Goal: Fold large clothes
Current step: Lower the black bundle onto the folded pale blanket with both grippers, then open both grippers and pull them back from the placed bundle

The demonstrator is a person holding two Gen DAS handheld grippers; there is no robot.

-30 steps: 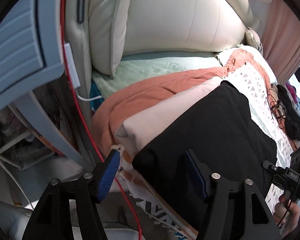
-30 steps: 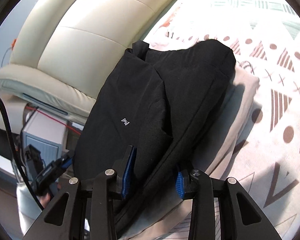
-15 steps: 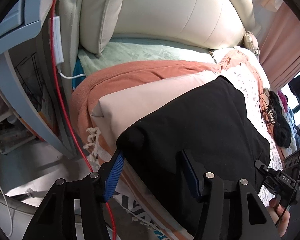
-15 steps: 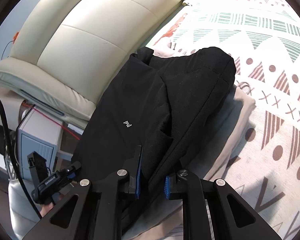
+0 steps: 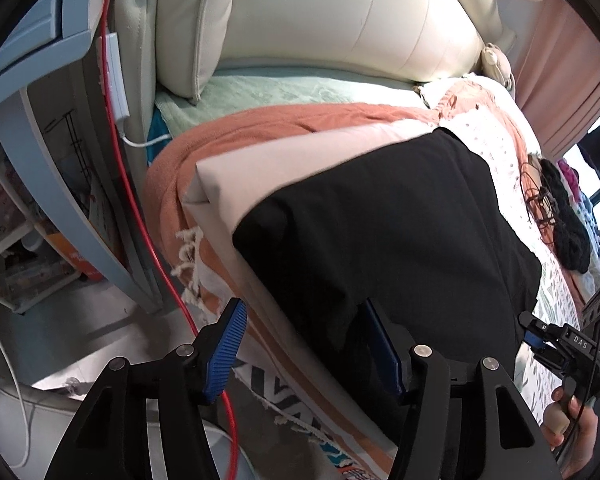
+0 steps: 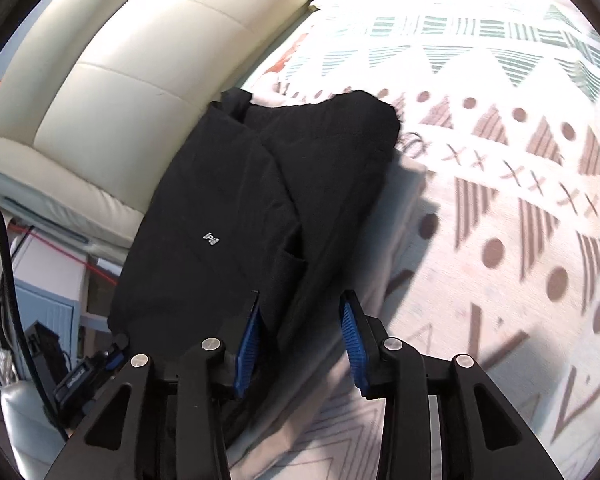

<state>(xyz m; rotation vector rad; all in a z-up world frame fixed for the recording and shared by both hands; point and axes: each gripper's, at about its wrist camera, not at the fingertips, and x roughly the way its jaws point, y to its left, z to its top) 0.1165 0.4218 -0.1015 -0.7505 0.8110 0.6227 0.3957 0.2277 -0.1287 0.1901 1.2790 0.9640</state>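
- Left gripper (image 5: pixel 304 350): jaws wide apart, blue pads bare; left pad over the bed's edge, right pad at the near hem of the black garment (image 5: pixel 384 236), contact unclear; nothing clamped.
- Right gripper (image 6: pixel 300 344): jaws moderately open, straddling the garment's near edge (image 6: pixel 268 204); cloth between the pads but not pinched.
- Black garment: folded, lying on a beige folded cloth (image 5: pixel 284 168) at the bed's near left corner, small white logo (image 6: pixel 210 239) facing up.
- Beige cloth: jutting out past the garment on the left and far sides, resting on a patterned bedspread (image 6: pixel 500 200) with an orange fringed border.
- Cream headboard (image 5: pixel 340 20) beyond the pile; red cable (image 5: pixel 140 208) hanging at left.
- Right hand (image 5: pixel 572 424) gripping its handle at lower right of the left view.
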